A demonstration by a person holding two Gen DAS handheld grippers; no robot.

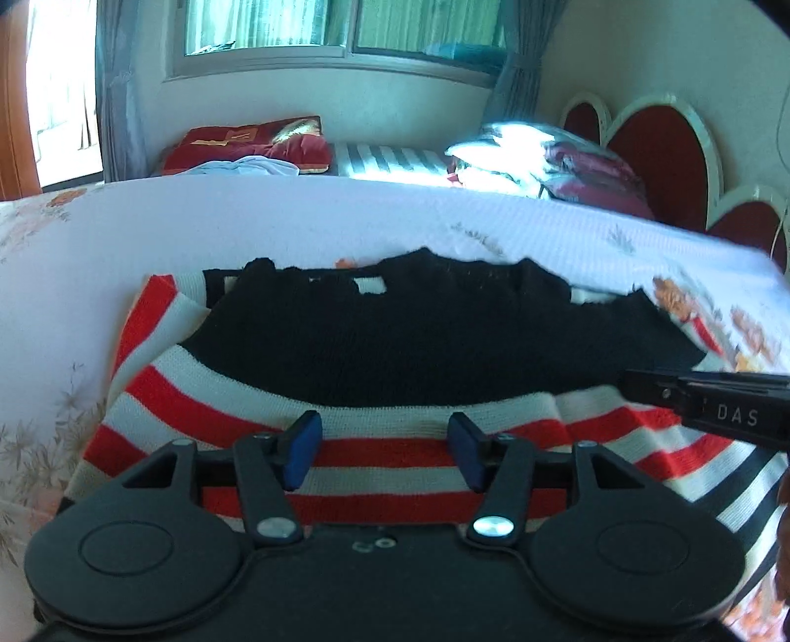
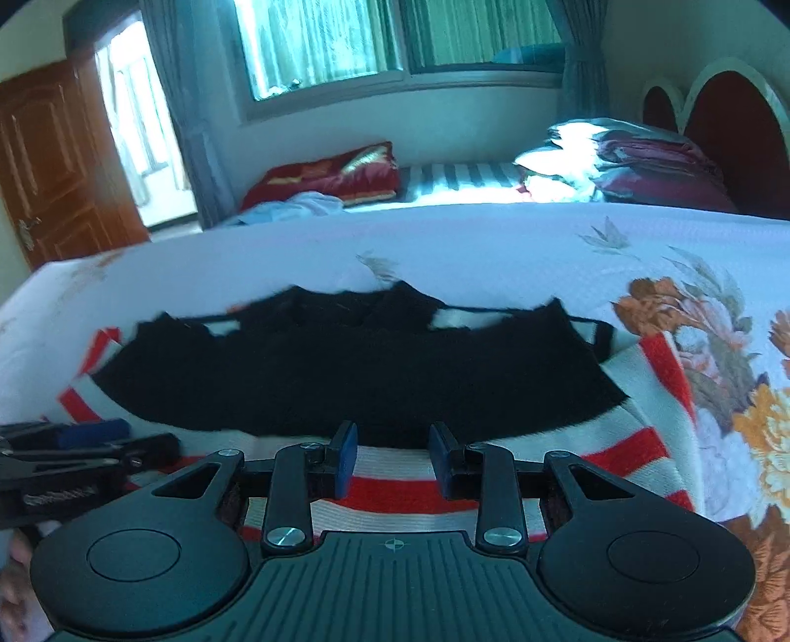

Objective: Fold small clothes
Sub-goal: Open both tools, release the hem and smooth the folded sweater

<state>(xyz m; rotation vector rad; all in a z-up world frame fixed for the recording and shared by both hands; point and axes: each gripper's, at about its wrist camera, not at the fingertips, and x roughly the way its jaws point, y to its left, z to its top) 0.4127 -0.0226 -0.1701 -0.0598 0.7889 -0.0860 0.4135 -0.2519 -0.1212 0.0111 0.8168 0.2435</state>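
The knitted sweater (image 1: 375, 355) lies spread on the bed (image 1: 296, 222), its black upper part away from the cameras and its red-and-white striped band nearest them, with a black-and-white striped portion at the right edge in the left wrist view. The far edge of the black part looks ragged and bunched, with bits of white showing through, so some cloth appears already folded over or rumpled there; which, I cannot tell.

The left gripper (image 1: 385, 449) hovers low over the striped band with its jaws spread wide and nothing between them. The right gripper (image 2: 392, 457) sits just beside it over the same band, jaws likewise spread and empty. Each shows in the other's view as a dark shape at the frame's side, so the two are close together.

The likely next move is pinching the near hem to carry it over. The knit is thick and soft; jaws closing on it may catch only the top layer, and the fold would then drag the under layer crooked. With the two grippers this near, they could also knock each other, or lift unevenly and skew the stripes. The floral bedspread (image 2: 691, 345) beneath is soft too, and a low pinch might snag it along with the hem.

Beyond lie red cushions (image 1: 247, 143), heaped bedding (image 1: 543, 158), the heart-shaped headboard (image 1: 656, 148) and the window (image 1: 340, 24).
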